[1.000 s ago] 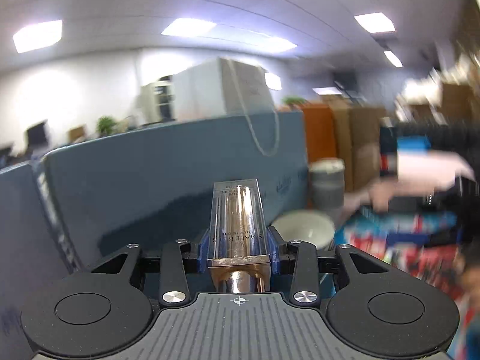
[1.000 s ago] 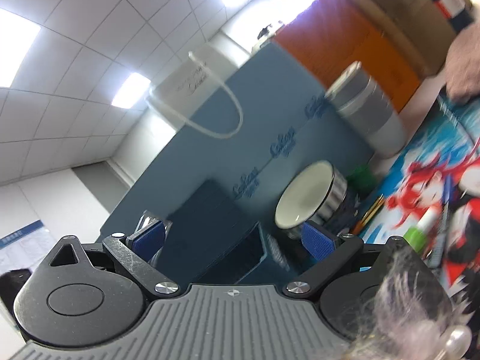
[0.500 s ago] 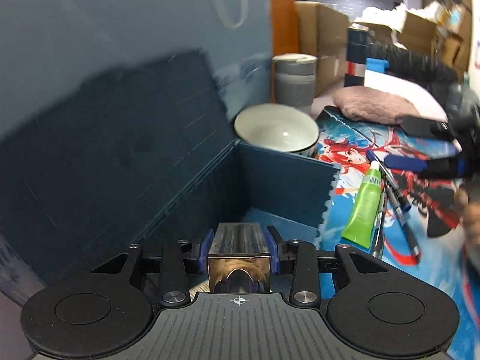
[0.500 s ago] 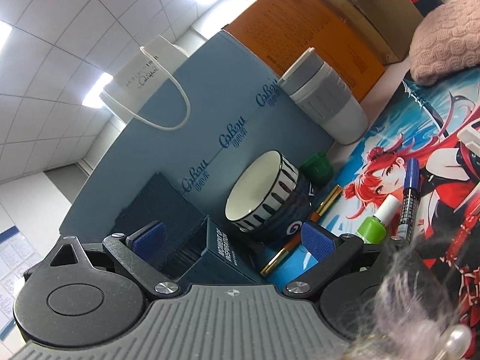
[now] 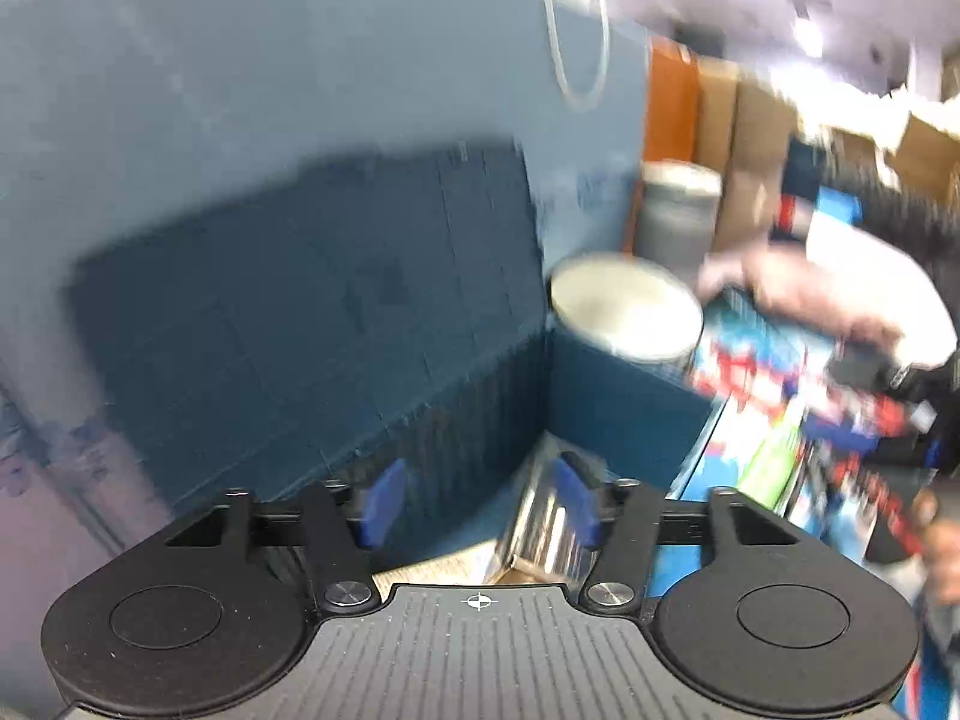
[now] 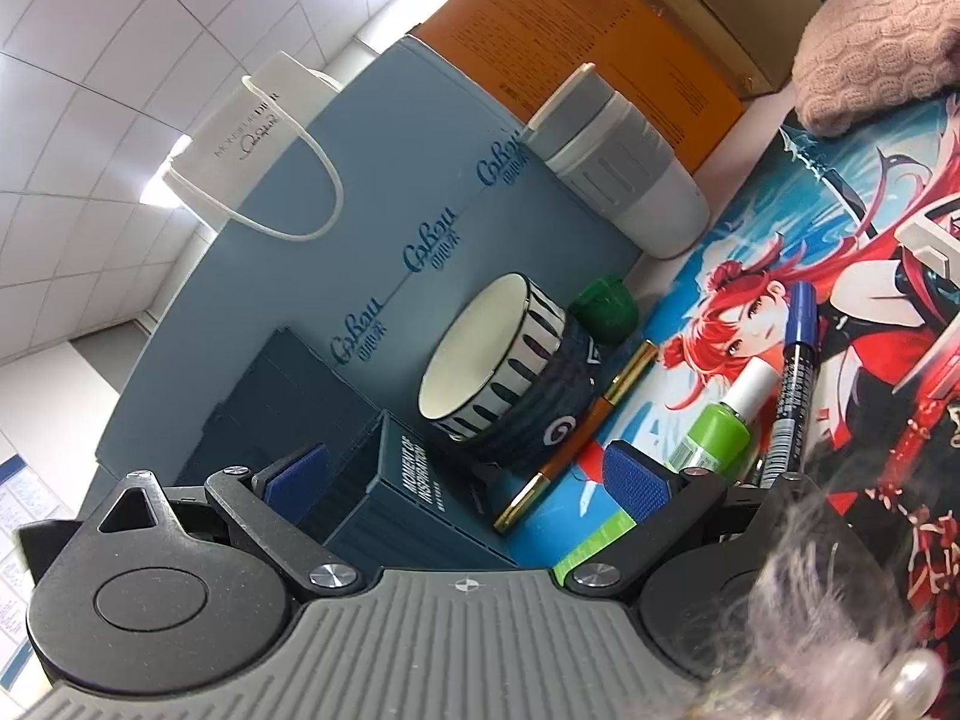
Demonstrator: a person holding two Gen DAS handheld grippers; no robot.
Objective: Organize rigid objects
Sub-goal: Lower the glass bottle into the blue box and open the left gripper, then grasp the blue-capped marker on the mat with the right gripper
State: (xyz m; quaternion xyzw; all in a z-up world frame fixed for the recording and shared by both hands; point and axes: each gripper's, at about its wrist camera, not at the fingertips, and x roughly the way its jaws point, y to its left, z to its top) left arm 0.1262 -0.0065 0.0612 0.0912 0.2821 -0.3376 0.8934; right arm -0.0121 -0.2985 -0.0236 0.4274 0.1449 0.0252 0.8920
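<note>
In the left wrist view my left gripper (image 5: 477,501) is open over the dark blue box (image 5: 606,390). A shiny clear-and-gold rectangular bottle (image 5: 549,531) lies loose and tilted inside the box, just by the right finger (image 5: 576,501). In the right wrist view my right gripper (image 6: 468,474) is open and empty, close above the same dark blue box (image 6: 414,498). A gold-and-orange pen (image 6: 582,435), a green tube (image 6: 720,432) and a blue marker (image 6: 795,354) lie on the printed mat to its right.
A striped bowl (image 6: 498,360) stands behind the box, with a green cap (image 6: 606,306) and a grey-white canister (image 6: 624,168) further back. A light blue board (image 6: 384,192) and a white paper bag (image 6: 246,126) rise behind. A pink knitted item (image 6: 870,42) lies at far right.
My left gripper opened and let go of the shiny bottle, which now lies tilted in the box. The right gripper moved closer over the box and the mat.
</note>
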